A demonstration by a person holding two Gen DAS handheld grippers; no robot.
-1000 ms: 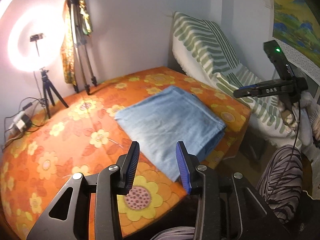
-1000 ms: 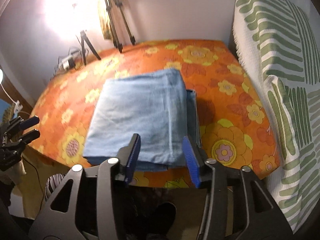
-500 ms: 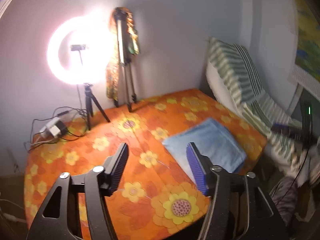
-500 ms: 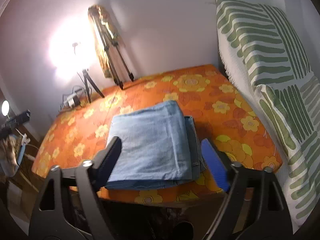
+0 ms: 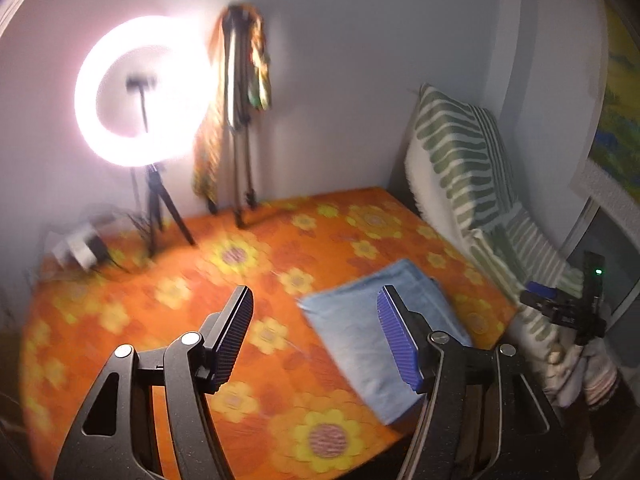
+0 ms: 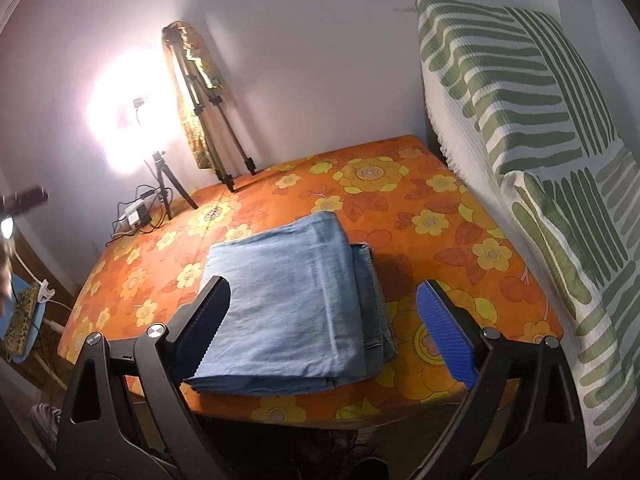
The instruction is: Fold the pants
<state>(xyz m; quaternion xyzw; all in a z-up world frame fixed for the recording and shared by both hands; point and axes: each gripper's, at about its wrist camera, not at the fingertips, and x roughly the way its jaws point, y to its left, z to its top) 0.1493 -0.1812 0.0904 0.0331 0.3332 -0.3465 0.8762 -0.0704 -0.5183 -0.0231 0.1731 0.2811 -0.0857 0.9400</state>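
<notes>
We have let go: a second ago both claws sat low and narrow at the near edge of the pants [image 6: 296,304], and now the left claw [image 5: 316,340] stands apart, empty and drawn back above the bed [image 6: 440,208], while the right claw [image 6: 324,328] is still opening with nothing between its jaws. The pants lie as a squared, layered stack near the bed's front edge, so we judge the fold finished. No containers are in view.

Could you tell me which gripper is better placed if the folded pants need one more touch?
Right: the right gripper, its jaws opening and empty, frames the folded pants; the left gripper faces bare bedspread.
</notes>
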